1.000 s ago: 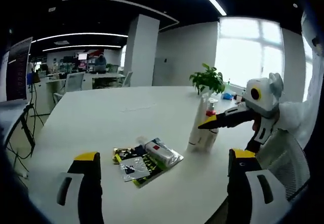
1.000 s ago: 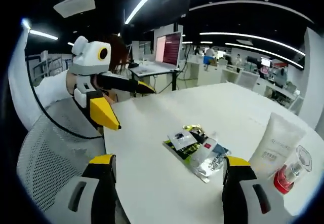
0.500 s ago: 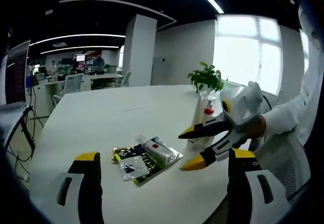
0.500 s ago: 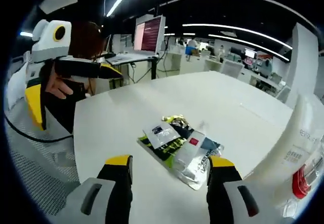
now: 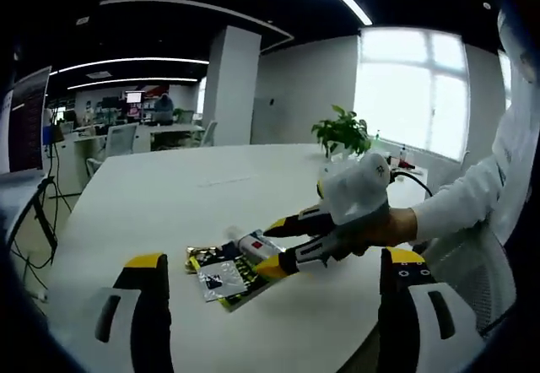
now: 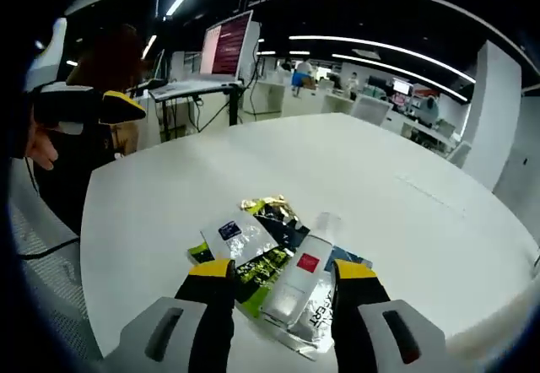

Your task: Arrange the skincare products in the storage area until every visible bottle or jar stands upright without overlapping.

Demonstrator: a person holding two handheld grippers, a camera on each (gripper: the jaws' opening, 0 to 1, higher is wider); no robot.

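A clear bottle [image 6: 302, 282] with a white cap and a red label lies on its side on a heap of flat sachets [image 6: 240, 238] on the white table [image 6: 405, 213]. My right gripper [image 6: 281, 268] is open, one jaw on each side of the bottle's body, low over the heap. From the left gripper view, the right gripper [image 5: 272, 245] comes in from the right in a person's hand, its yellow tips around the lying bottle [image 5: 253, 244] and above the sachets [image 5: 218, 273]. My left gripper [image 5: 275, 259] stands open near the table's front edge with nothing in it.
A potted plant [image 5: 344, 132] stands at the table's far right. A monitor on a stand [image 6: 224, 48] is beyond the table edge, with desks and chairs behind. The left gripper [image 6: 84, 107] shows at the upper left of the right gripper view, held in a hand.
My right gripper has moved in over the heap and its jaws have narrowed around the lying bottle. It now covers the standing tube and red-capped bottle. The left gripper has stayed put.
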